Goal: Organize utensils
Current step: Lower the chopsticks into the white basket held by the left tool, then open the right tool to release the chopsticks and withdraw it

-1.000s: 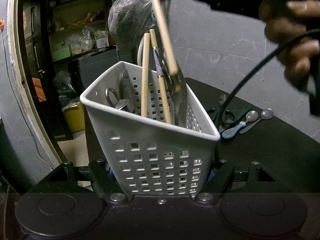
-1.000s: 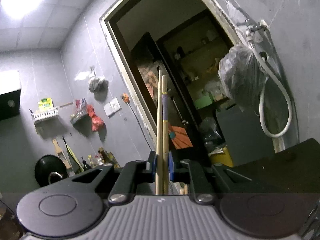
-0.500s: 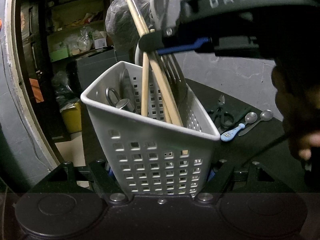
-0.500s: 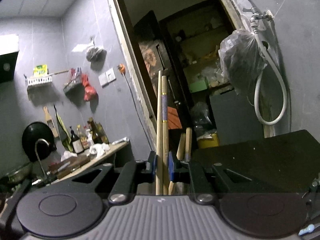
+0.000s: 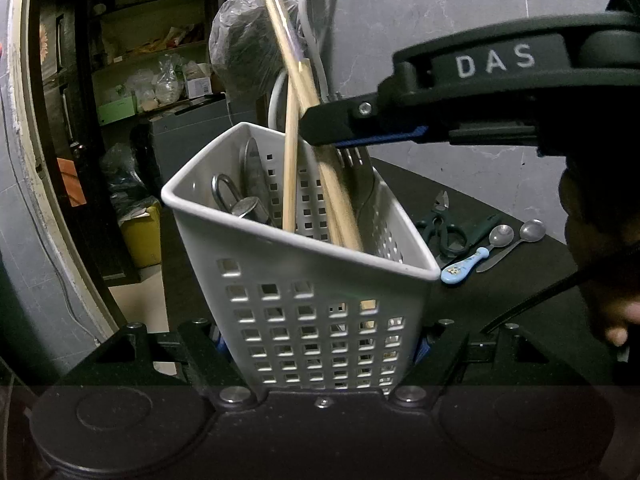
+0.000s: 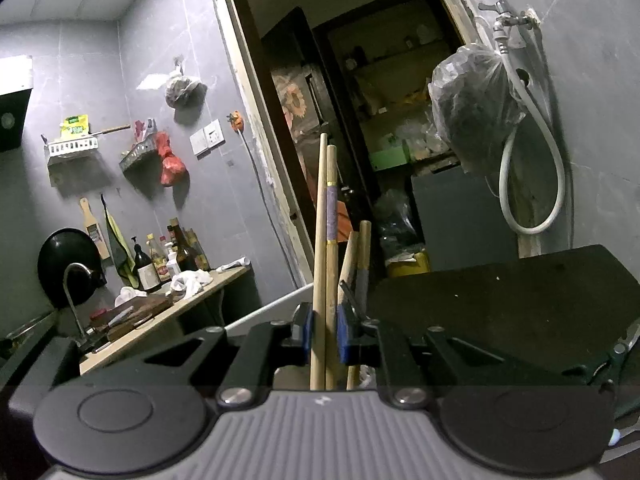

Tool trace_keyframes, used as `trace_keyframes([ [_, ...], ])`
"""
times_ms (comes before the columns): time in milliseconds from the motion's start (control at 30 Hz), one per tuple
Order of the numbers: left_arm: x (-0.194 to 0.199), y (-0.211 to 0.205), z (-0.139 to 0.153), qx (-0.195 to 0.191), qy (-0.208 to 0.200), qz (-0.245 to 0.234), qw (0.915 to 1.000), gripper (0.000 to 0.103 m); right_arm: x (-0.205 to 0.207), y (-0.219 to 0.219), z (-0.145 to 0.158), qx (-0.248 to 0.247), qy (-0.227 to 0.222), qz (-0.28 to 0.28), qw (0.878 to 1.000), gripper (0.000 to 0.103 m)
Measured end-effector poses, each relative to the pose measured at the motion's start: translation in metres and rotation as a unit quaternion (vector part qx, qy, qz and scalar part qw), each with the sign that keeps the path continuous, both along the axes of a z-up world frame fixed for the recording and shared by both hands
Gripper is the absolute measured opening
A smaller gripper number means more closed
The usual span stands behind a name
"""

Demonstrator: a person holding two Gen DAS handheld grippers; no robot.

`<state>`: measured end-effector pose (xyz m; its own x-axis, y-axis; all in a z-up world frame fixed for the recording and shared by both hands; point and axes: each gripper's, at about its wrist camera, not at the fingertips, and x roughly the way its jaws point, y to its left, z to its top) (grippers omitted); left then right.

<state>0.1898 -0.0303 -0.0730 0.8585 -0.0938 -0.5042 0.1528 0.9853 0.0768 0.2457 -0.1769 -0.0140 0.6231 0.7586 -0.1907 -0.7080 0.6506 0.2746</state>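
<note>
My left gripper [image 5: 320,346] is shut on the white perforated utensil basket [image 5: 316,308] and holds it by its front corner. The basket holds a wooden chopstick [image 5: 290,168], metal utensils [image 5: 244,204] and a slotted spatula [image 5: 362,176]. My right gripper [image 5: 320,126] reaches in from the right above the basket, shut on a pair of wooden chopsticks [image 5: 316,140] whose lower ends are down inside the basket. In the right wrist view the same pair of chopsticks [image 6: 325,264] stands between my right gripper [image 6: 325,338] pads.
On the dark table [image 5: 520,288] right of the basket lie green scissors [image 5: 444,228], a blue-handled spoon [image 5: 476,258] and a metal spoon [image 5: 520,240]. A plastic bag [image 5: 248,52] and hose hang on the wall behind. A kitchen counter [image 6: 160,312] with bottles is at left.
My right gripper has come down over the basket, lowering the chopstick pair from above the rim to deep inside it. The basket stays held in place.
</note>
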Motion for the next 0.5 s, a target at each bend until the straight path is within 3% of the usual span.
trace_keyframes([
  [100,0.0,0.002,0.0,0.0,0.0,-0.001,1.0,0.078,-0.002,-0.002,0.001,-0.003,-0.004,0.003,1.0,0.021],
  [233,0.0,0.002,0.0,0.0,0.0,-0.001,1.0,0.078,-0.008,-0.005,0.003,-0.009,-0.011,0.008,1.0,0.033],
  [300,0.0,0.003,0.0,0.0,0.0,-0.001,1.0,0.078,-0.011,-0.007,0.005,-0.01,-0.015,0.009,1.0,0.041],
  [367,0.0,0.002,0.0,0.0,0.0,-0.001,1.0,0.078,-0.016,-0.011,0.008,-0.006,-0.024,0.003,1.0,0.058],
  [500,0.0,0.002,0.001,0.0,0.0,0.0,1.0,0.078,-0.022,-0.023,0.016,0.0,-0.036,-0.01,0.999,0.077],
])
